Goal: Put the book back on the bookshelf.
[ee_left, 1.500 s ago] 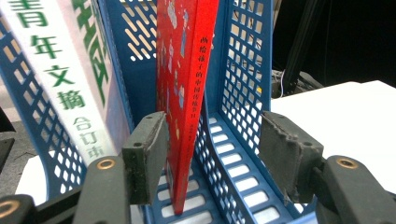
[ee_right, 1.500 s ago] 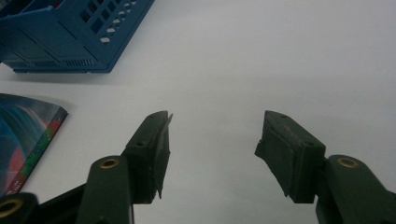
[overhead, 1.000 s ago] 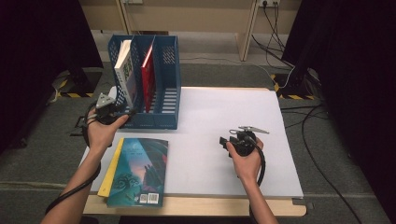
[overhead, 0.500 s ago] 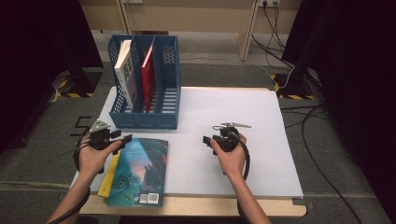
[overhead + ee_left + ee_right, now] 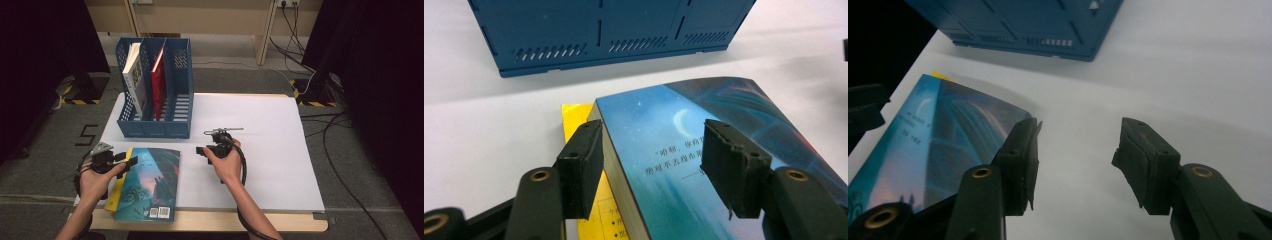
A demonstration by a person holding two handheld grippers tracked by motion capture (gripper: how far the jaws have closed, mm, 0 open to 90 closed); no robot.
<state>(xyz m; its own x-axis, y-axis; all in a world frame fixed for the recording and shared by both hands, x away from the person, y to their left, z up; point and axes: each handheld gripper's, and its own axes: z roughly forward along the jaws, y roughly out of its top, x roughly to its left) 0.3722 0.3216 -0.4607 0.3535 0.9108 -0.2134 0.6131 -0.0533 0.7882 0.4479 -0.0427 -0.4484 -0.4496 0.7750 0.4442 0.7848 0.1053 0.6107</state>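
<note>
White tabletop (image 5: 260,130) fills the high view, with the blue file rack (image 5: 156,95) at eleven o'clock and the teal book (image 5: 150,182) lying flat on a yellow book (image 5: 114,192) at seven. Since a second ago the left gripper (image 5: 131,161) has dropped from the rack to the teal book's near corner, and the right gripper (image 5: 201,150) has slid leftward toward it. Left gripper view: jaws, just widened, straddle the teal book's (image 5: 684,165) edge without pressing (likely a pickup starting). Right gripper view: jaws wide, empty, the teal book (image 5: 933,140) at nine o'clock.
</note>
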